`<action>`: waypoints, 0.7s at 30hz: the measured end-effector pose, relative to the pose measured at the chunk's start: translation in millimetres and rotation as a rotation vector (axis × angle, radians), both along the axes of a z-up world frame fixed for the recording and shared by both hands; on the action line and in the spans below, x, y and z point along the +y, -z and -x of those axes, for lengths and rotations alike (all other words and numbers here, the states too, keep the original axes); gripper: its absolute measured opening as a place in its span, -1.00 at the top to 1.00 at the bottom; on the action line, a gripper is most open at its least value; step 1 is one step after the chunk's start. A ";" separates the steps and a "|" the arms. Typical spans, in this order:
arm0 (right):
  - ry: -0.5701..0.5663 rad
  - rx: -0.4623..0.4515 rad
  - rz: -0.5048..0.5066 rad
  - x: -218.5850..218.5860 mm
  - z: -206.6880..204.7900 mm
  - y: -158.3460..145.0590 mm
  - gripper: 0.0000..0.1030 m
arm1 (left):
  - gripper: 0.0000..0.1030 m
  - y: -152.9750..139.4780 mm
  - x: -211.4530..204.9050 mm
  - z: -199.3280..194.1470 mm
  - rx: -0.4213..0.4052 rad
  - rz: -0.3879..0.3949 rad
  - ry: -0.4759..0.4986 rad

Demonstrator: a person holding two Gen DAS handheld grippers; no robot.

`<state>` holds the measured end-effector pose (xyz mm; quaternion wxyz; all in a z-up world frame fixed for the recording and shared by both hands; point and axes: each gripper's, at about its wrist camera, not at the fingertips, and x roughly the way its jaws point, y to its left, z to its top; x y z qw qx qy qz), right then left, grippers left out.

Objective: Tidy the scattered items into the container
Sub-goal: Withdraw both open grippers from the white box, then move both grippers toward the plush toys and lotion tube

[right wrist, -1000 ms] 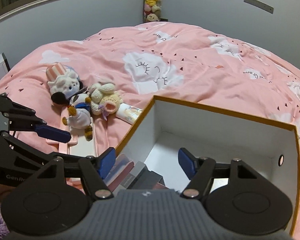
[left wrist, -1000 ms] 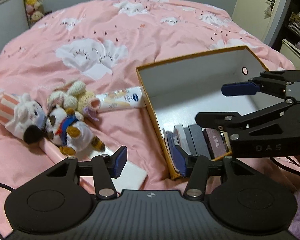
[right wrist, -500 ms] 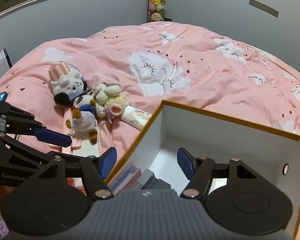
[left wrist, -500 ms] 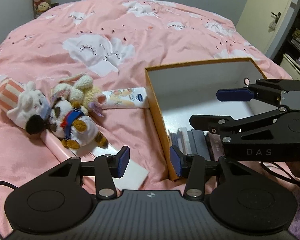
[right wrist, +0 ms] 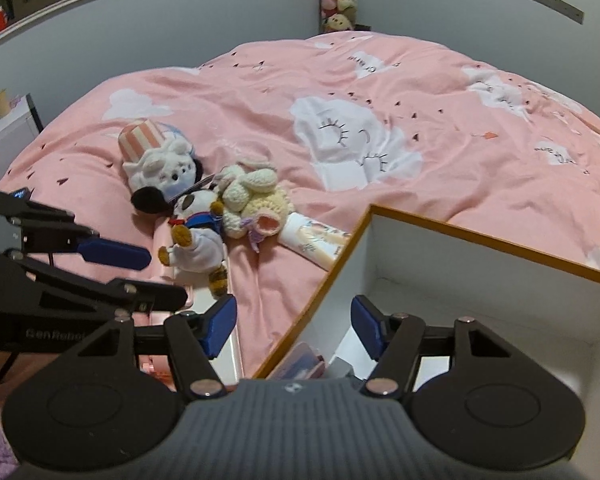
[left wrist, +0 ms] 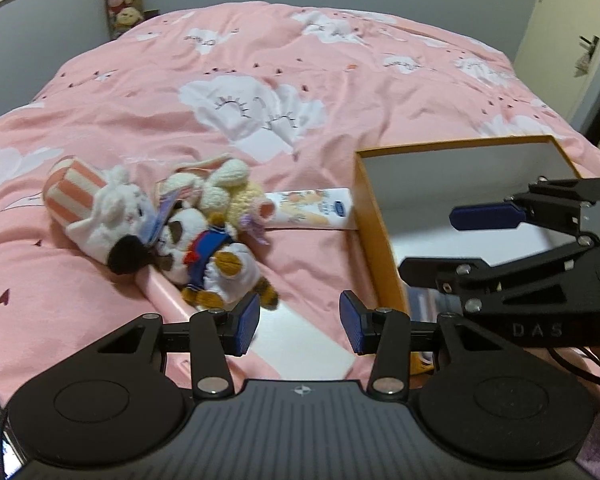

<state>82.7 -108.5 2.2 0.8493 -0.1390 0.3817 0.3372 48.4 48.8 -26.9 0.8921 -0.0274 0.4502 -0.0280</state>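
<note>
Left gripper [left wrist: 299, 323], narrower than before, holds nothing; right gripper [right wrist: 293, 325] is closing, empty. Plush toys [left wrist: 172, 236] now sit nearer frame centre, box [left wrist: 376, 216] at right.

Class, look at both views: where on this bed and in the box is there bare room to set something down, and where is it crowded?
Free: the pink quilt beyond the plush toys, and the box's white floor toward its far wall. Crowded: the toy heap with the tube wedged against the box's side, and the box's near corner, where books stand.
</note>
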 end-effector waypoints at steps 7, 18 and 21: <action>-0.057 0.035 0.022 15.4 -8.8 10.0 -0.05 | 0.00 6.9 2.6 -6.9 0.017 -0.079 -0.029; -0.088 0.020 0.074 36.8 -34.4 18.1 0.14 | 0.01 12.8 9.4 -26.1 0.005 -0.117 -0.060; -0.096 0.038 0.082 43.3 -41.5 23.7 0.24 | 0.01 15.5 10.9 -30.4 -0.004 -0.123 -0.063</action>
